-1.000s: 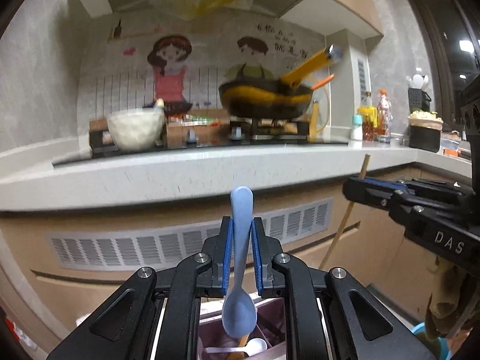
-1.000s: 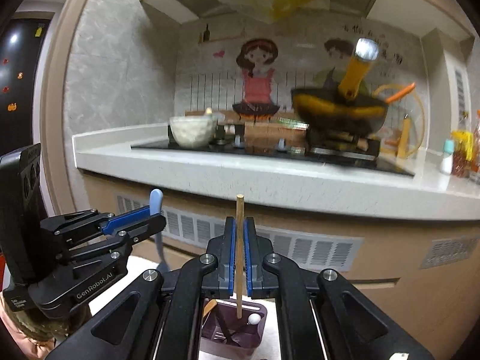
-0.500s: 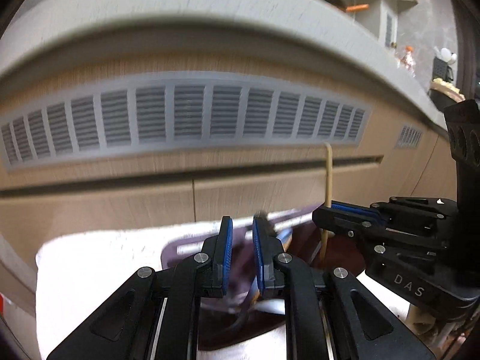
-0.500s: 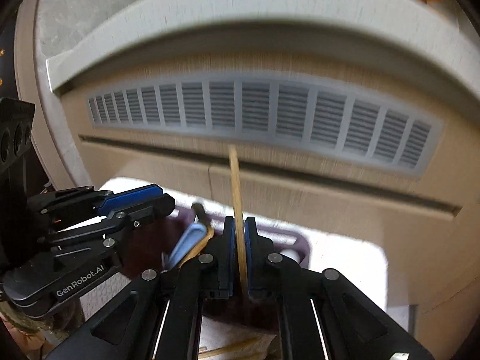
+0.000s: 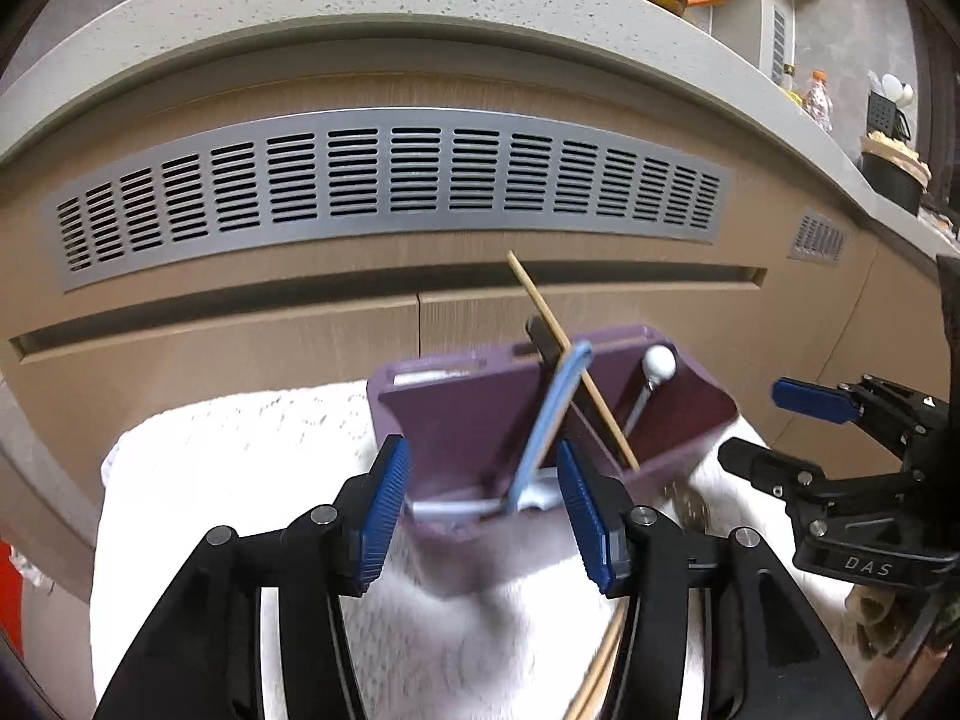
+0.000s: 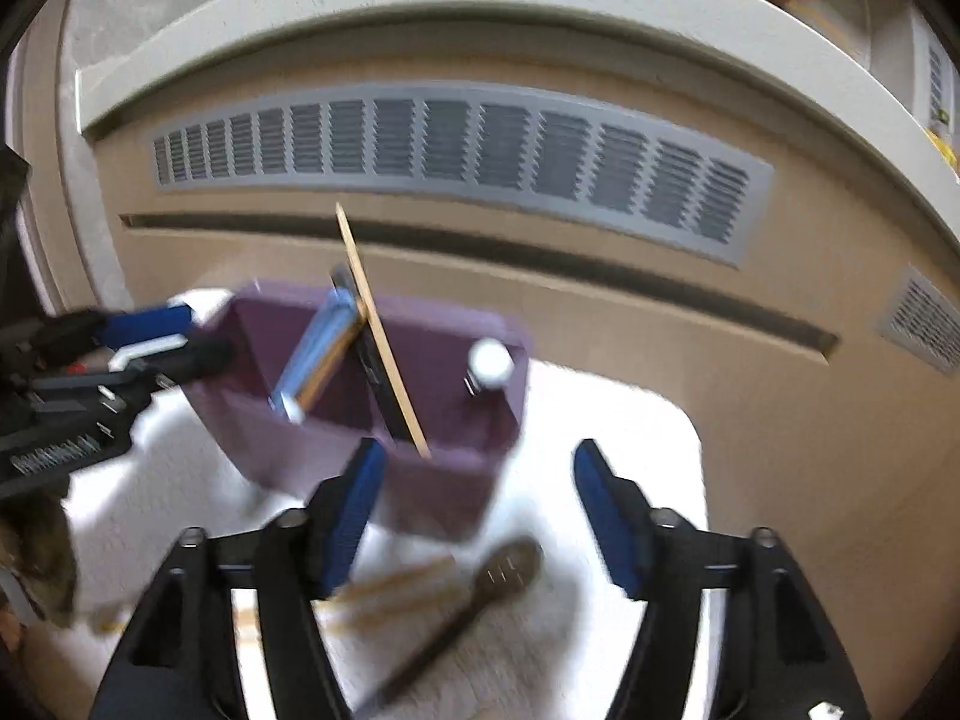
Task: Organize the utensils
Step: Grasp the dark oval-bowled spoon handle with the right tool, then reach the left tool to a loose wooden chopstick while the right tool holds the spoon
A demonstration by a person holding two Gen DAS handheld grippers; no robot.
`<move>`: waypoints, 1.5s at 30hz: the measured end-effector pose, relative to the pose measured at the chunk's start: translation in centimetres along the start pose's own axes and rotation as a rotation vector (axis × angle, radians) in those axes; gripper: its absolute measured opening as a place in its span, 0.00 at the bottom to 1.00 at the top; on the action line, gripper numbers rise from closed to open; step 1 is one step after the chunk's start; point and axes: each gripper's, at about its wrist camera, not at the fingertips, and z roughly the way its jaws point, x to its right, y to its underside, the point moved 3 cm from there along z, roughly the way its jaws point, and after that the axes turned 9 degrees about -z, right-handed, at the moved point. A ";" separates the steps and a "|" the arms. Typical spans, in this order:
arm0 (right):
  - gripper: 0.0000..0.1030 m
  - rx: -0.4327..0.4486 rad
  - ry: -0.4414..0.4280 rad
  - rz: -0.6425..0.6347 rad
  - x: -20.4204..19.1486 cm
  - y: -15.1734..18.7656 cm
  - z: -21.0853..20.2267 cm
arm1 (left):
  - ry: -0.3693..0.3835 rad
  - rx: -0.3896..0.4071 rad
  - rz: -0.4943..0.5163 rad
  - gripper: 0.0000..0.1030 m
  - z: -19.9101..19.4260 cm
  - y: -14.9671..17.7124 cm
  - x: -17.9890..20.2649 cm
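Note:
A purple utensil holder (image 5: 456, 420) (image 6: 438, 492) stands on a white towel (image 5: 240, 468). A light blue spoon (image 5: 555, 408) (image 6: 318, 354) and a wooden chopstick (image 5: 570, 360) (image 6: 378, 330) lean inside it, free of any pads. A white-knobbed utensil (image 5: 657, 363) (image 6: 489, 363) stands in its right compartment. My left gripper (image 5: 480, 480) hangs just before the holder with its jaws opening and nothing pressed between them. My right gripper (image 6: 480, 480) is at the holder's right front, its jaws opening too, pads touching nothing. Each gripper shows in the other's view: the right gripper (image 5: 774, 429), the left gripper (image 6: 150, 336).
Loose wooden chopsticks (image 6: 384, 594) (image 5: 600, 666) and a dark spoon (image 6: 480, 588) lie on the towel (image 6: 630, 438) in front of the holder. Behind stands a cabinet front with a grey vent grille (image 5: 390, 180) under a pale countertop (image 5: 360, 0).
Both grippers sank from counter height to the holder and opened. The blue spoon left the left jaws and the chopstick left the right jaws; both now lean in the holder.

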 end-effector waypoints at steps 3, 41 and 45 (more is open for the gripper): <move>0.72 -0.058 0.023 0.011 0.3 2.5 0.3 | -0.005 -0.015 0.011 0.61 -1.1 1.2 -0.2; 0.32 -0.188 -0.102 0.144 -0.3 10.2 -0.7 | 0.250 -0.393 0.160 0.56 -0.8 12.5 5.8; 0.32 -0.180 -0.104 0.189 0.4 11.5 -3.1 | 0.197 -0.449 0.246 0.43 2.0 12.3 9.1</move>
